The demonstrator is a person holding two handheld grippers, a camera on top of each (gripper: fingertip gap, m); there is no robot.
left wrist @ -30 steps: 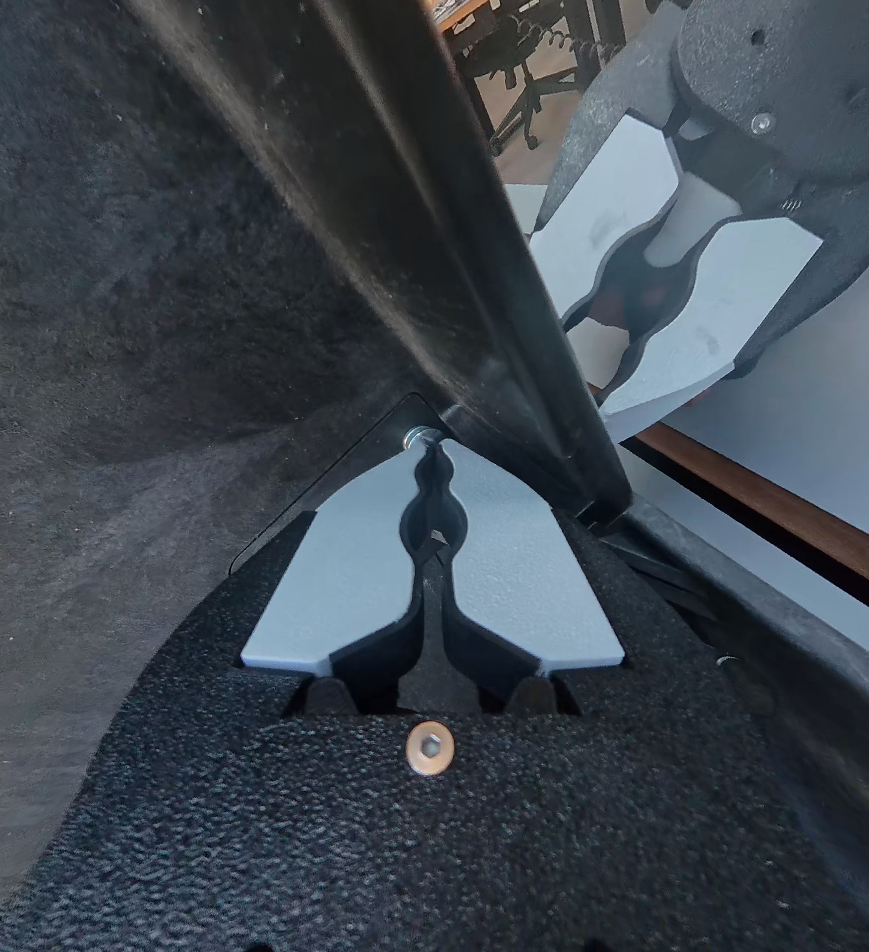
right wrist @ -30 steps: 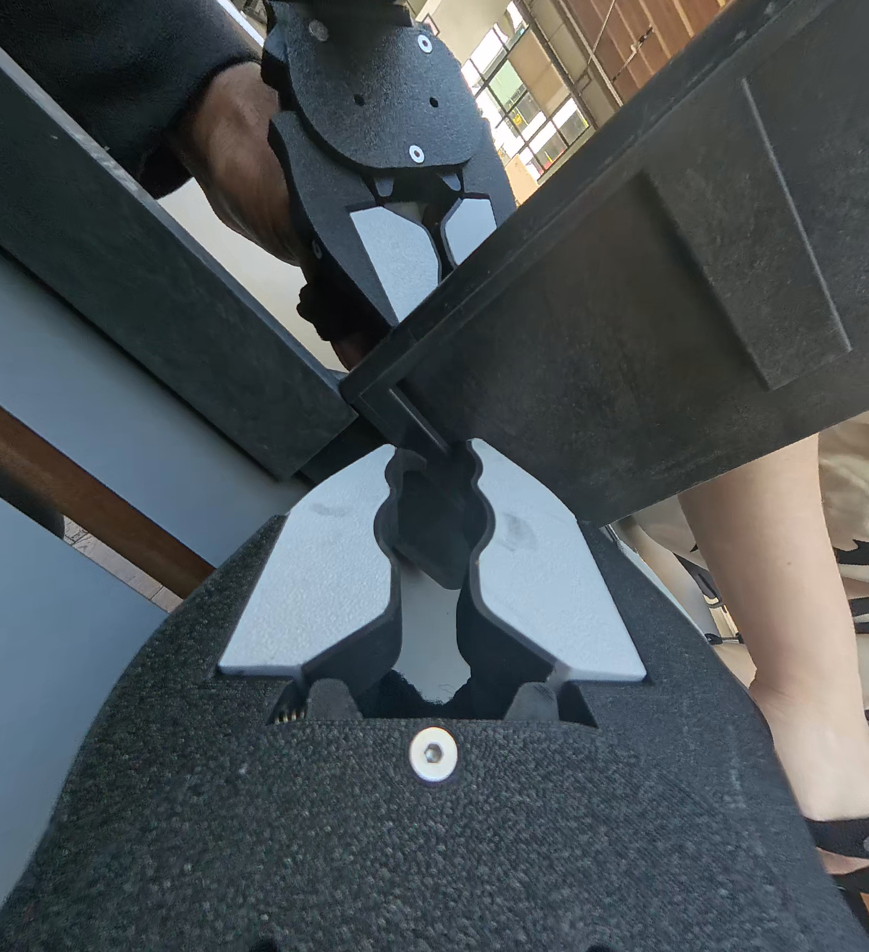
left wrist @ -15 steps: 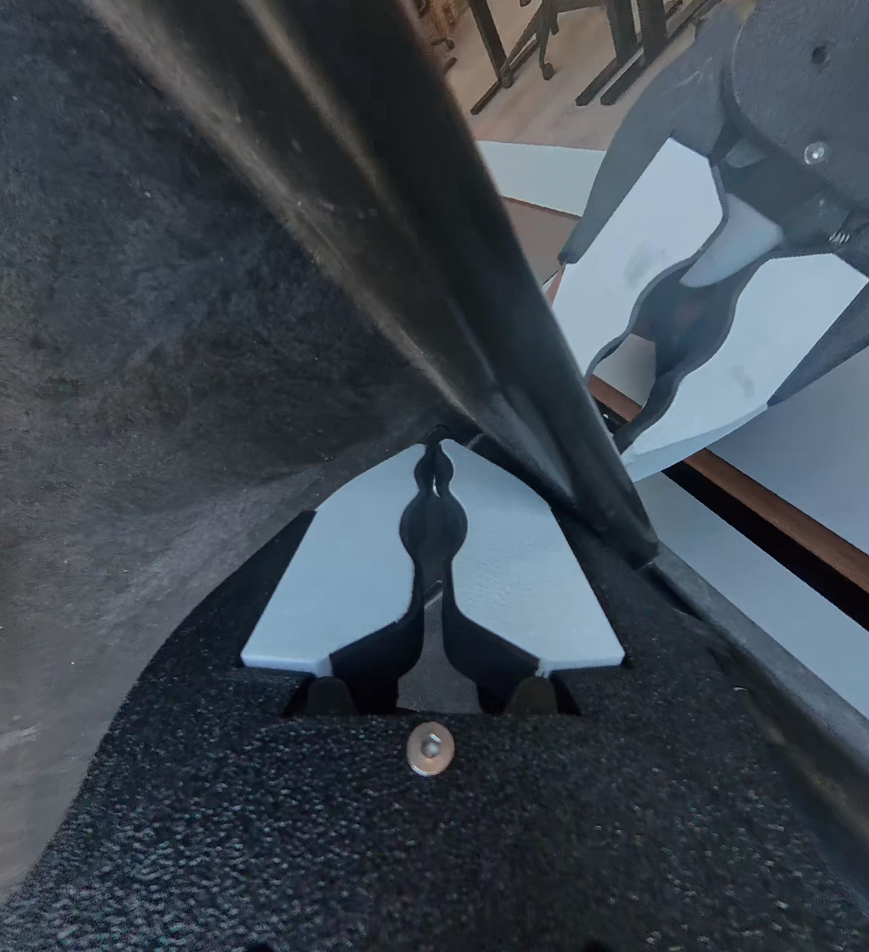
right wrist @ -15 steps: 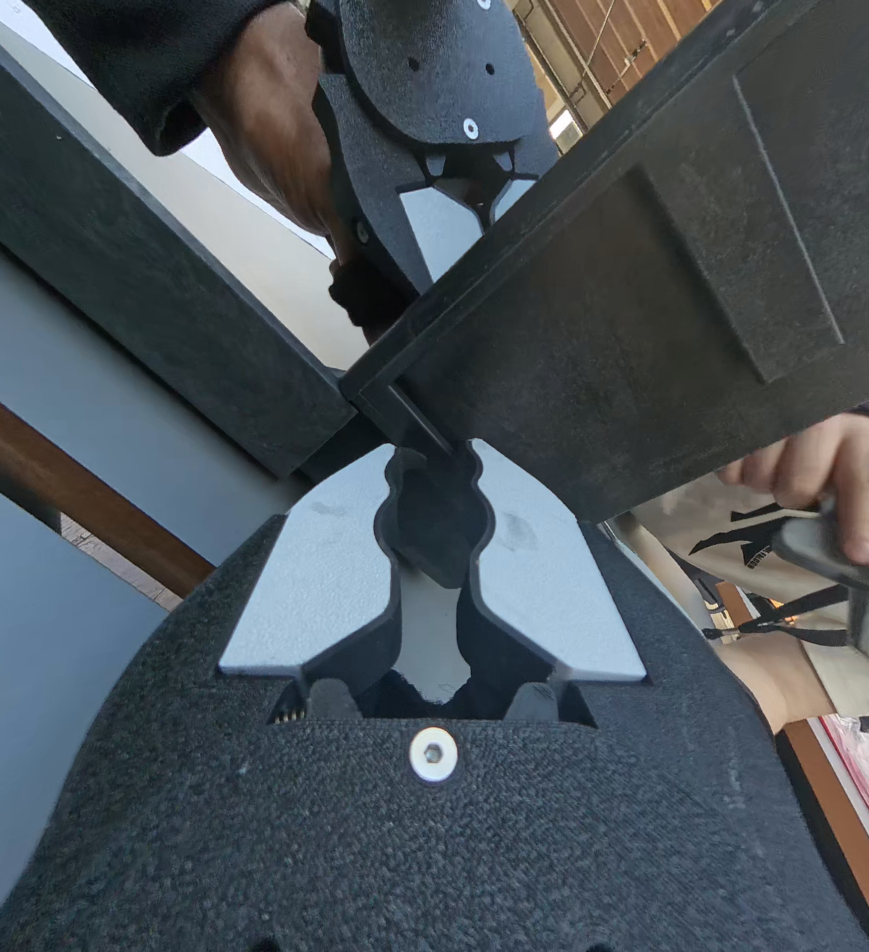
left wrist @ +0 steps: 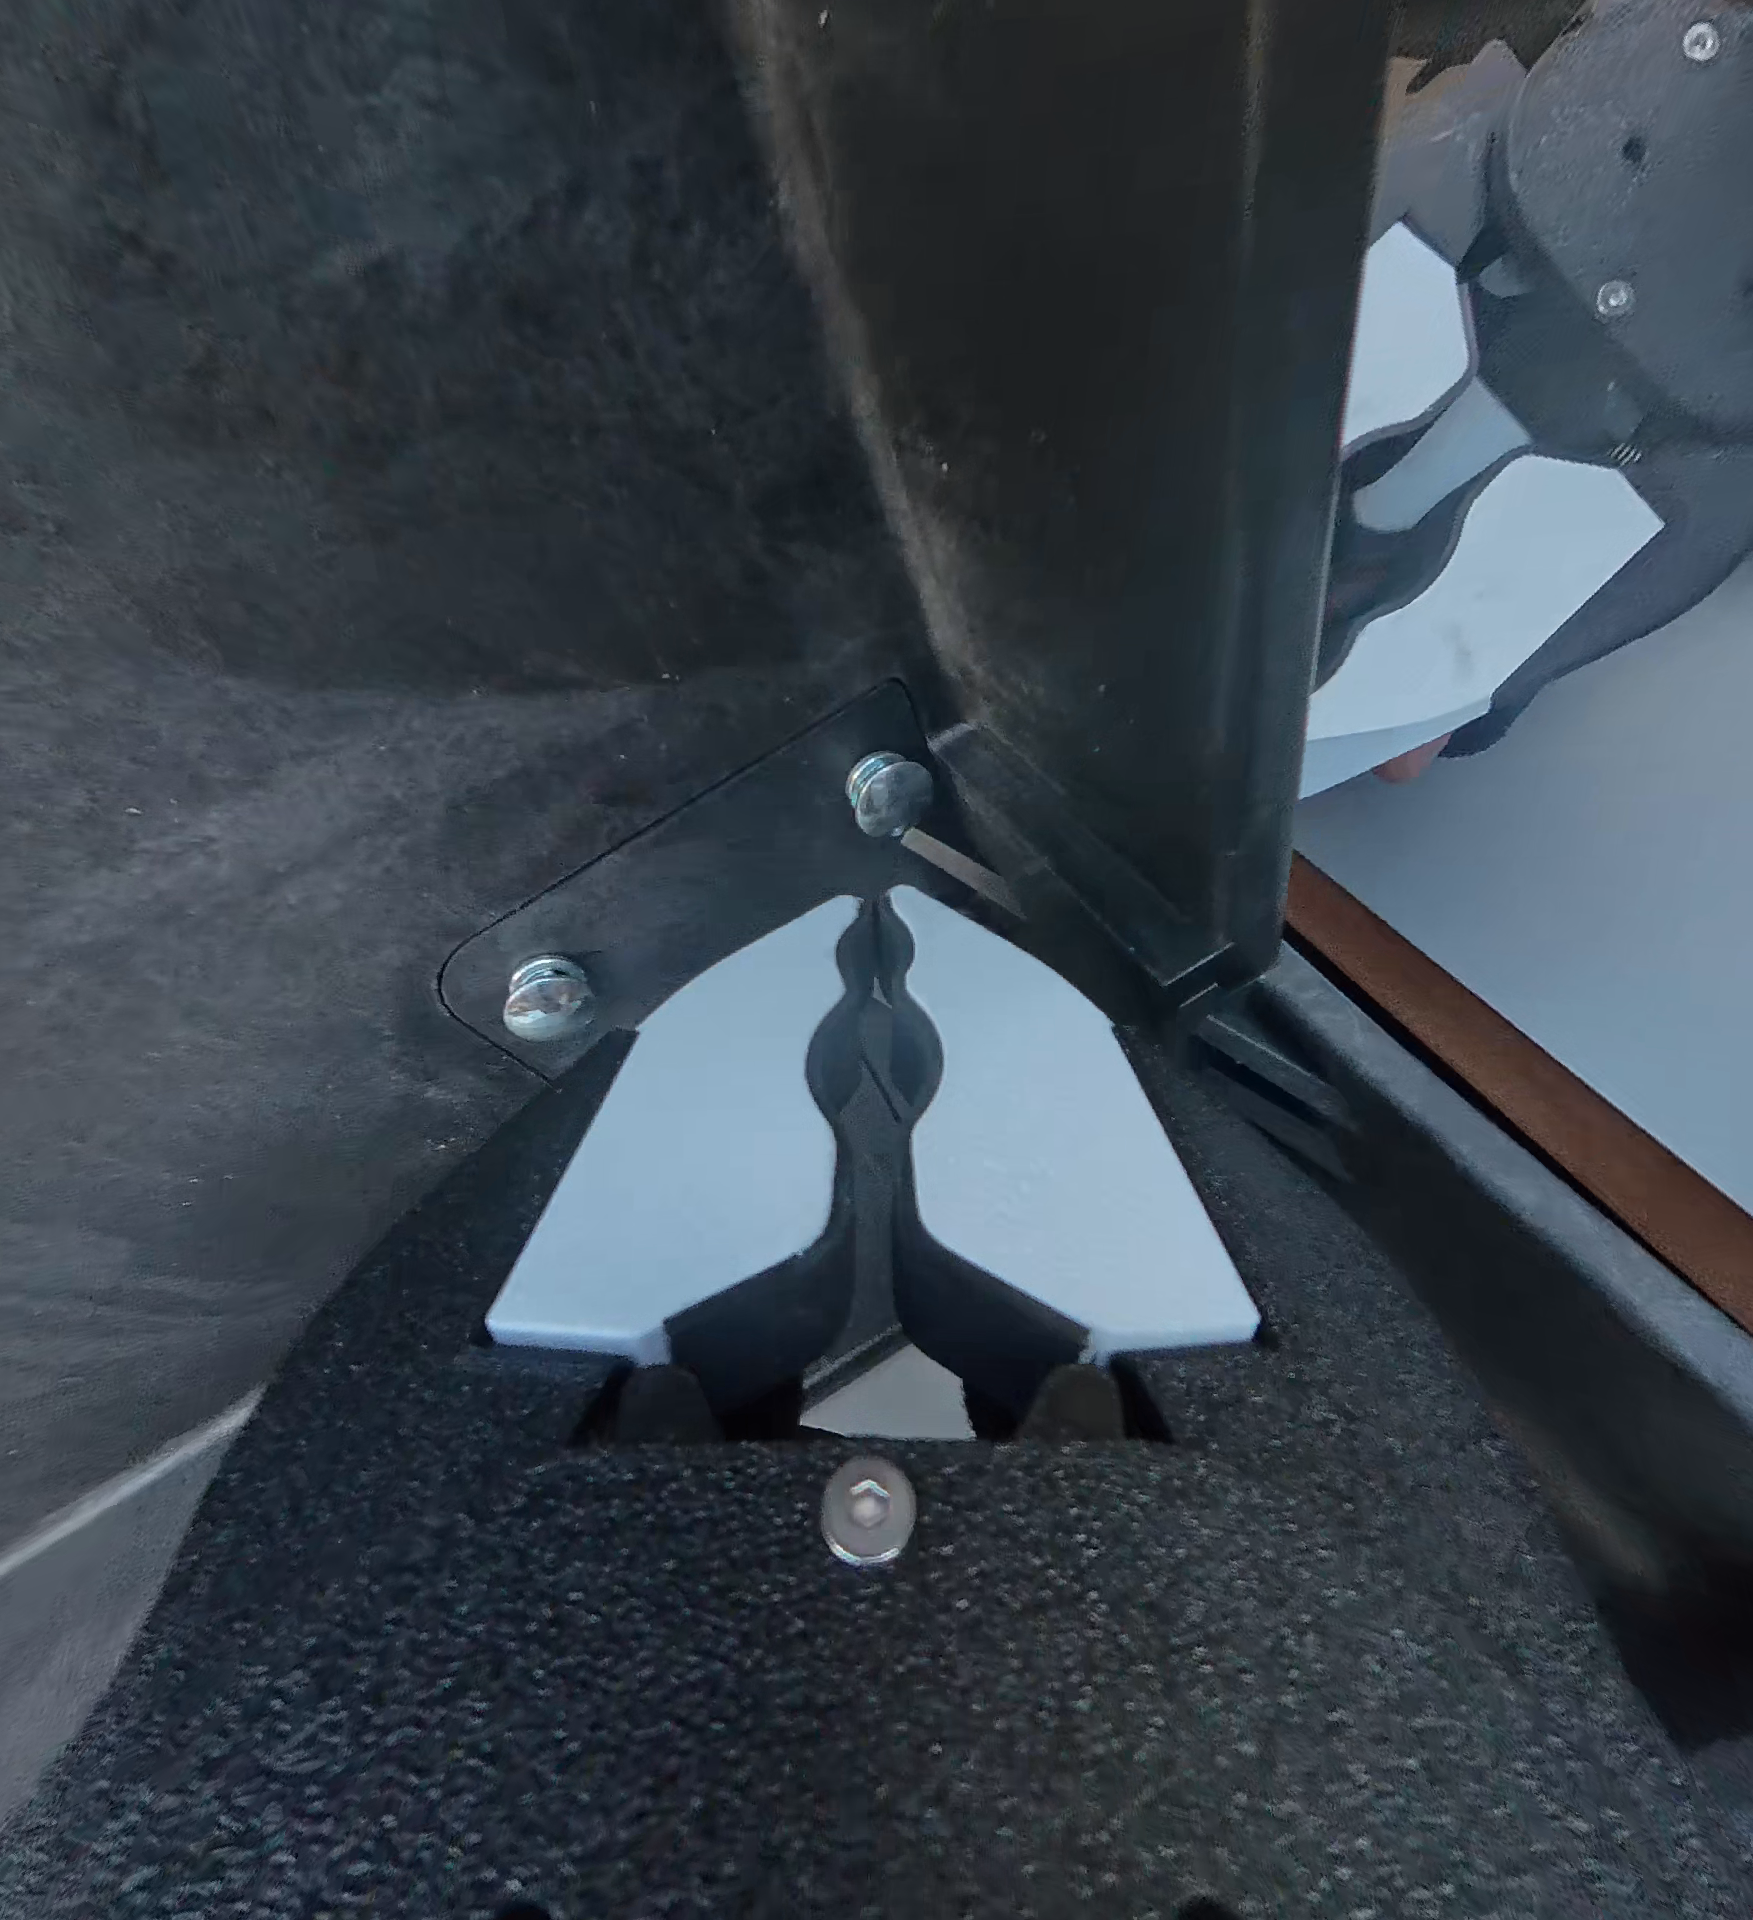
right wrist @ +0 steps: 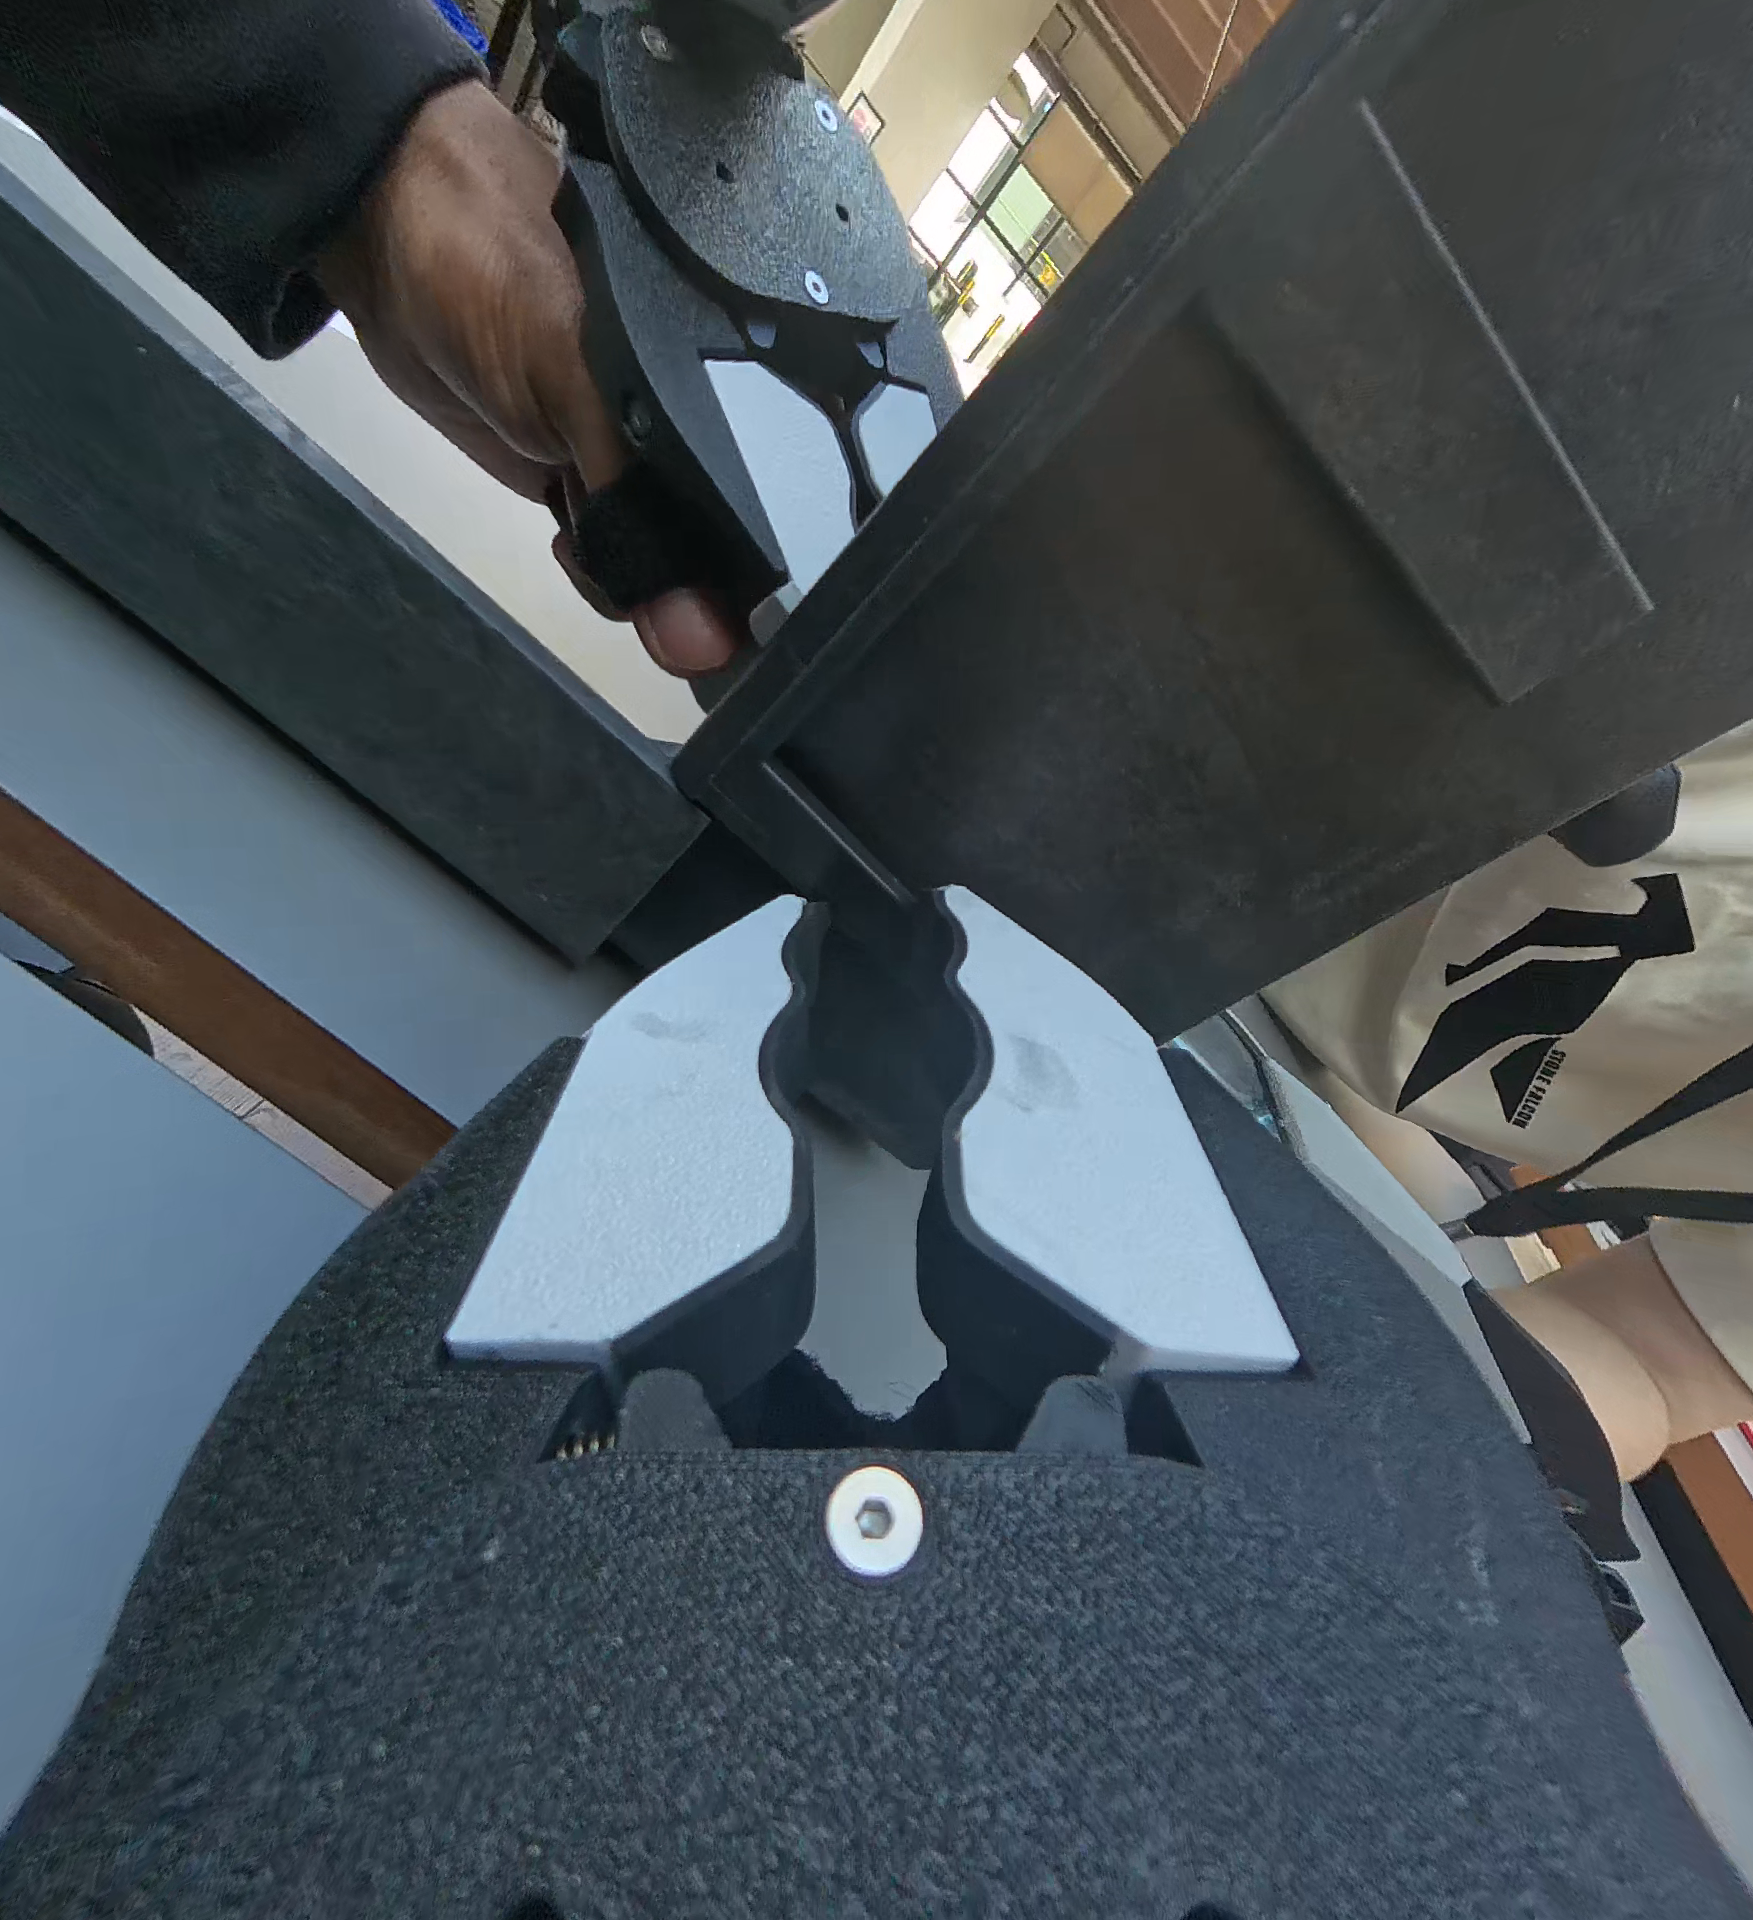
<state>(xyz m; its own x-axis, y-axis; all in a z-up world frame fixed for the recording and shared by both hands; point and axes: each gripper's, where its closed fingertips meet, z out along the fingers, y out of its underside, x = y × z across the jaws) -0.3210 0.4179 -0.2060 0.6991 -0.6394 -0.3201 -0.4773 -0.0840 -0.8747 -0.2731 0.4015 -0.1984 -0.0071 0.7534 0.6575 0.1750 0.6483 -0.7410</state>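
Two handheld grippers on one black felt-lined hard case. Left gripper (left wrist: pixel 877 914): fingers nearly closed, pinching a thin black strap beside the screwed corner plate (left wrist: pixel 685 883). Right gripper (right wrist: pixel 872 914): fingers narrowed on the lid's (right wrist: pixel 1267 582) corner rib. Beyond: grey table (right wrist: pixel 72 1195). Judged handling: keep both grips steady and move them together.

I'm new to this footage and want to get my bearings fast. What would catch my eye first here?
A big black case, propped open at an angle, fills both views. The right gripper is clamped on the case's lower corner, while the left gripper sits nearly shut against a thin black part by a metal plate with two silver screws inside the felt-lined case. Behind lies a grey table with a wooden edge.
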